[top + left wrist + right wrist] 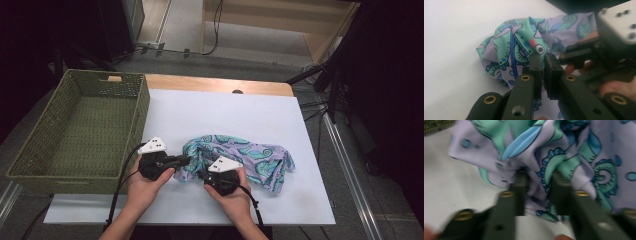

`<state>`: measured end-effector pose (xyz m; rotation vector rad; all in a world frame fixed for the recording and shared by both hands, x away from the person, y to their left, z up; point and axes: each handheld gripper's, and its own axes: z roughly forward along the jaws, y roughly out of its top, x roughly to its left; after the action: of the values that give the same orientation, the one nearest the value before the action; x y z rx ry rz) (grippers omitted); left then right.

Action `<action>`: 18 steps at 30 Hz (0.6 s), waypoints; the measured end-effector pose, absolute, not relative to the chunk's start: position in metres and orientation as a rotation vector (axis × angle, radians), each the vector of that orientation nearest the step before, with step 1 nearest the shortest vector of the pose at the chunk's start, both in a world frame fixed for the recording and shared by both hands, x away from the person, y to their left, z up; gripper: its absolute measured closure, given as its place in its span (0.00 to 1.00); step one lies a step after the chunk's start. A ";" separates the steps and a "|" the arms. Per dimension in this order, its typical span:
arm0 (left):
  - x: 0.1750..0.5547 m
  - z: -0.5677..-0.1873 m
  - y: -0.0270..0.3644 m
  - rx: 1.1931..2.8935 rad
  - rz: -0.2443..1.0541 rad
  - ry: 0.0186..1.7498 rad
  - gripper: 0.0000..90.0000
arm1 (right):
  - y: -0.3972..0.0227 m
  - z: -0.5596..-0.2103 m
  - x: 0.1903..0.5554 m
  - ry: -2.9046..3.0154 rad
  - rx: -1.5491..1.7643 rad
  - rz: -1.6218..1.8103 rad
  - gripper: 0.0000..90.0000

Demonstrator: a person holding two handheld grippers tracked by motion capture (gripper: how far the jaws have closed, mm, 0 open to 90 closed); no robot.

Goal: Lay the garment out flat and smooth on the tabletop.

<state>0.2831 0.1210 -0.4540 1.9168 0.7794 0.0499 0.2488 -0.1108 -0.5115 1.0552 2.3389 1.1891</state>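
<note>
A crumpled cloth (252,155) printed in mint, lilac and blue lies on the white board near the front. My left gripper (187,161) reaches into its left end from the left. In the left gripper view the jaws (543,60) stand almost together, pinching a fold of the cloth (519,42). My right gripper (204,174) meets the cloth's near edge from the front. In the right gripper view its jaws (540,177) hold a bunched fold of the cloth (574,145) between the pads. That view is blurred.
A green woven basket (142,107) stands at the left, its wall close to my left hand. The white board (225,115) covers a wooden table (215,84). Dark stands and cables flank the table at the back and right.
</note>
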 end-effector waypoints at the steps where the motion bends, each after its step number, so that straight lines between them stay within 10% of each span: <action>1: 0.282 -0.452 0.122 1.908 0.059 0.781 0.94 | -0.115 -0.510 0.249 2.333 1.052 1.194 0.88; 14: 0.281 -0.442 0.128 1.872 0.108 0.798 0.93 | -0.185 -0.443 0.222 2.149 1.032 1.433 0.90; 18: 0.279 -0.443 0.124 1.887 0.119 0.795 0.77 | -0.183 -0.436 0.218 2.152 1.004 1.447 0.91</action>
<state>0.2793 0.1240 -0.4425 1.8875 0.7950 0.1189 0.2184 -0.1834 -0.4361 1.0044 2.1516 1.4475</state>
